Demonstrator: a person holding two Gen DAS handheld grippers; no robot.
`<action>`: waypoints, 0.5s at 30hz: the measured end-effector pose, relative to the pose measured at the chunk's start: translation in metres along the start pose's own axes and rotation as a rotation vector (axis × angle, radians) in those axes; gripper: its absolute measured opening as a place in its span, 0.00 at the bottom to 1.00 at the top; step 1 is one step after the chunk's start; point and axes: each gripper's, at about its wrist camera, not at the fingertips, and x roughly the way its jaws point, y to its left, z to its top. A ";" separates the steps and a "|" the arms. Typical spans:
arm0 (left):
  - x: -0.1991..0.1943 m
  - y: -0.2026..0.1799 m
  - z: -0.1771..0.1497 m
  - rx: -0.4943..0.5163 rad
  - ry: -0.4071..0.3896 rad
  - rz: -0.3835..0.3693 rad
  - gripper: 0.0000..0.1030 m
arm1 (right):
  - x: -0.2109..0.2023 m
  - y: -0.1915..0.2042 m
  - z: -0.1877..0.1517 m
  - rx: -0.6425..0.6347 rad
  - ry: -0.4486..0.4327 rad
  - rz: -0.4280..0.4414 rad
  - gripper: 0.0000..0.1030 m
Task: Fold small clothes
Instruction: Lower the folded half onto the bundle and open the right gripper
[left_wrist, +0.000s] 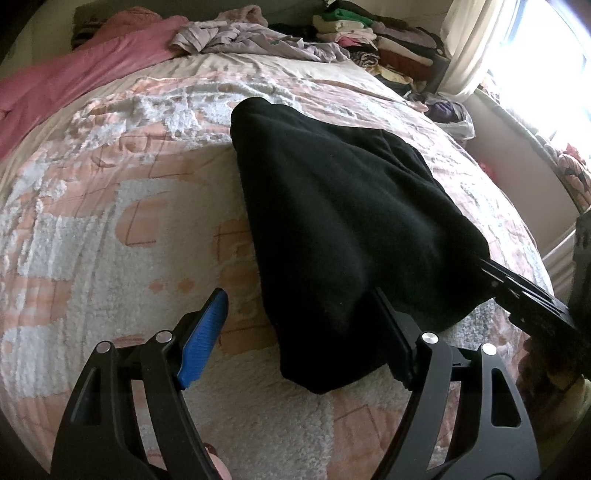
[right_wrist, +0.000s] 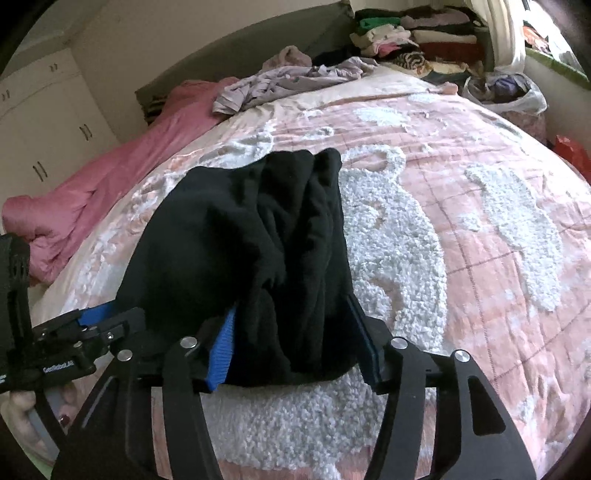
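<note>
Black garment (left_wrist: 332, 221), a thick fleecy knit, lies lengthwise in the middle of the bed, bunched into long ridges and already narrowed into a strip. Soft and limp by the look of it, light, not slippery; likely to sag and drape from any hold, so best taken at the near hem corners, through all layers, not mid-panel. Left gripper (left_wrist: 303, 332) hovers at the near left corner, released, jaws wide: the blue pad is clear of the cloth, the other finger against the garment's edge. Right gripper (right_wrist: 291, 347) straddles the near right end with cloth between its fingers; the jaws stand apart and the pads do not look to be pinching, so I read it as released. Bedspread (right_wrist: 461, 240), pink with tufted white patches, is springy and grippy, so the cloth may drag on it. Pink quilt (right_wrist: 110, 177) along the left side, crumpled lilac clothes (left_wrist: 240, 37) at the far end, folded stacks (right_wrist: 413, 33) beyond, curtain (left_wrist: 469, 48) and bright window to the right, white wardrobe (right_wrist: 44, 122) left.
</note>
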 end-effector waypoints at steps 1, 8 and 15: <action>-0.001 0.000 0.000 -0.001 -0.001 0.000 0.67 | -0.003 0.001 0.000 -0.005 -0.007 -0.017 0.60; 0.000 0.001 -0.001 -0.007 0.004 -0.001 0.67 | 0.009 -0.006 -0.007 0.018 0.048 -0.040 0.65; -0.008 0.001 0.000 -0.007 -0.004 0.003 0.68 | -0.018 -0.002 -0.005 0.021 -0.033 -0.018 0.78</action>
